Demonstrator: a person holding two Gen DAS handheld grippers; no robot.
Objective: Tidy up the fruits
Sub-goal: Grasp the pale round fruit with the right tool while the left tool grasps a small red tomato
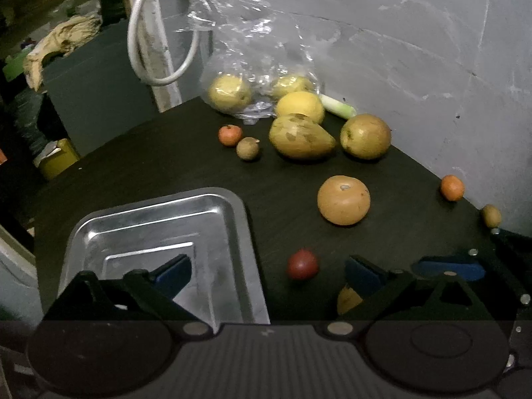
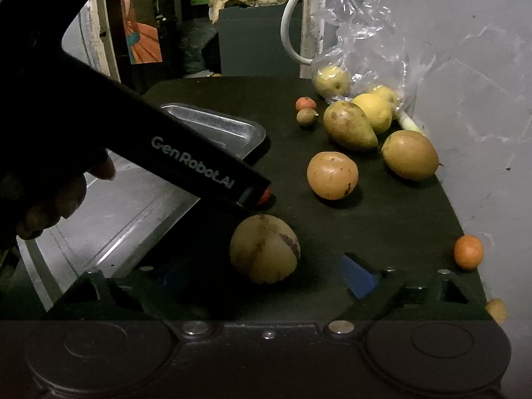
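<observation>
My left gripper (image 1: 267,274) is open, low over the dark table, with its left finger above the empty metal tray (image 1: 156,219). A small red fruit (image 1: 302,264) lies just ahead between its fingers, untouched. My right gripper (image 2: 269,277) is open around a round tan fruit (image 2: 264,249) that rests on the table with gaps on both sides. The left gripper's black body (image 2: 186,163), held by a hand (image 2: 56,199), crosses the right wrist view. Farther back lie an orange-tan fruit (image 1: 344,199), a mango (image 1: 299,136) and a round yellow fruit (image 1: 365,136).
A clear plastic bag (image 1: 252,50) holding yellow fruits leans on the grey wall (image 1: 415,50). Beside it are a lemon-yellow fruit (image 1: 299,104) and a green stalk (image 1: 337,105). Small orange fruits (image 1: 230,134) (image 1: 452,187) and brown ones (image 1: 247,148) are scattered about. A white cable (image 1: 139,33) hangs at back left.
</observation>
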